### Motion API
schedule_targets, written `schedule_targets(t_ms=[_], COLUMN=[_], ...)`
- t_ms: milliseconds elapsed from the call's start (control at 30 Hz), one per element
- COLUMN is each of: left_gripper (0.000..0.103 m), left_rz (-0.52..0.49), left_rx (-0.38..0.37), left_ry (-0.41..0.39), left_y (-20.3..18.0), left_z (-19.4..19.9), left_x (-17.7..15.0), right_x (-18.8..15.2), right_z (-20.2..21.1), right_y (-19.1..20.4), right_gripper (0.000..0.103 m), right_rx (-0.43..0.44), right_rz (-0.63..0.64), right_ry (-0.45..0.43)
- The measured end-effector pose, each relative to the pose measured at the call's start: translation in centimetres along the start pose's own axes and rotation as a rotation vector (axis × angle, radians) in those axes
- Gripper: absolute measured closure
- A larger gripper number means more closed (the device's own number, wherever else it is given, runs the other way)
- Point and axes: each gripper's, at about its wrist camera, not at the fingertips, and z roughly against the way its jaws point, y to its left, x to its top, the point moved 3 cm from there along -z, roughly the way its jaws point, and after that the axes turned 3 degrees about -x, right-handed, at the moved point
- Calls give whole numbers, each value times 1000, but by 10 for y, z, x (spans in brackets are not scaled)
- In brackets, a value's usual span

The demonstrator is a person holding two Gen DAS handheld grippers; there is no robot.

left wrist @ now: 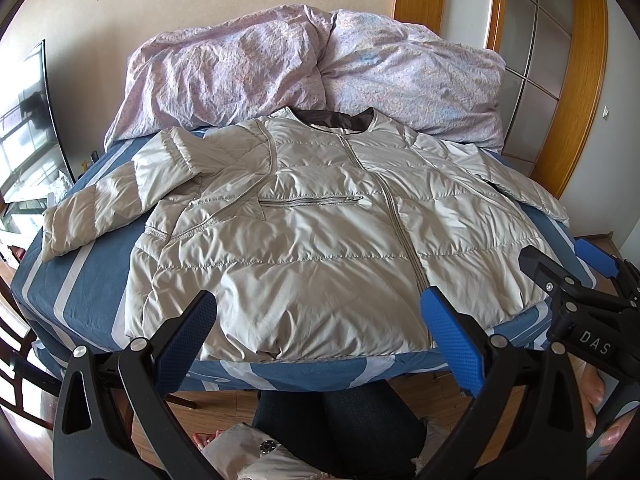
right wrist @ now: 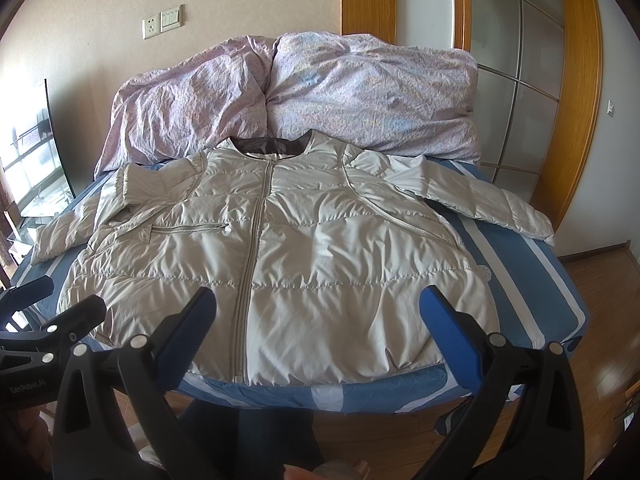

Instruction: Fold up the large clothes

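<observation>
A pale grey quilted jacket lies front up and zipped on the blue striped bed, collar toward the far wall. Its left sleeve is bent back on itself; the right sleeve stretches out toward the bed's right edge. My left gripper hovers open above the hem near the front edge, nothing between its fingers. My right gripper also hangs open over the hem, a little further right. Each gripper shows at the side of the other's view: the right gripper, the left gripper.
A crumpled lilac duvet is heaped at the head of the bed against the wall. Wooden sliding doors stand at the right, a glass stand at the left. A person's legs are at the bed's foot on wooden floor.
</observation>
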Motion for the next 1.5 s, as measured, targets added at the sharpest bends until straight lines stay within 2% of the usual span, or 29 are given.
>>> schedule_targets(t_ms=[433,600,733,767,833,900,1000,1067,1133,1167,1267,1367,1500], left_gripper=[1,1,1,1,1,1,1,1,1,1,1,1,1], left_rz=[1,24,49,55,57,65,101,125,130,125,99,90,94], left_rx=[1,-6,-42,-53,-70,-105,-208,-249,-279,-290,-306,-329,-344], left_ry=[8,34,54,54,56,68,112,143,165,173,178,166,157], left_y=[0,5,14,17,21,25,32,36,37,37,35,34,31], left_z=[-2,-16,-29,-33,-42,-52,-71,-85,-96,-102,-115,-126,-148], left_x=[0,11,23,28,37,47,61,70,78,84,101,119,144], right_x=[-1,5,10,12,15,20,24,25,28,30,27,23,18], right_z=[-6,-30,-66,-77,-90,-101,-116,-128,-147,-154,-182,-202,-225], right_y=[-1,-13,-48,-64,-87,-111,-158,-184,-212,-221,-265,-298,-333], right_gripper=[2,2,2,2,2,2,2,2,2,2,4,14,28], right_rx=[3,63,167,198,232,256,284,269,204,184,131,98,49], right_rz=[-6,-60,-222,-296,-392,-492,-721,-837,-897,-915,-1075,-1204,-1291], right_ry=[10,83,225,263,294,301,262,251,261,262,247,224,222])
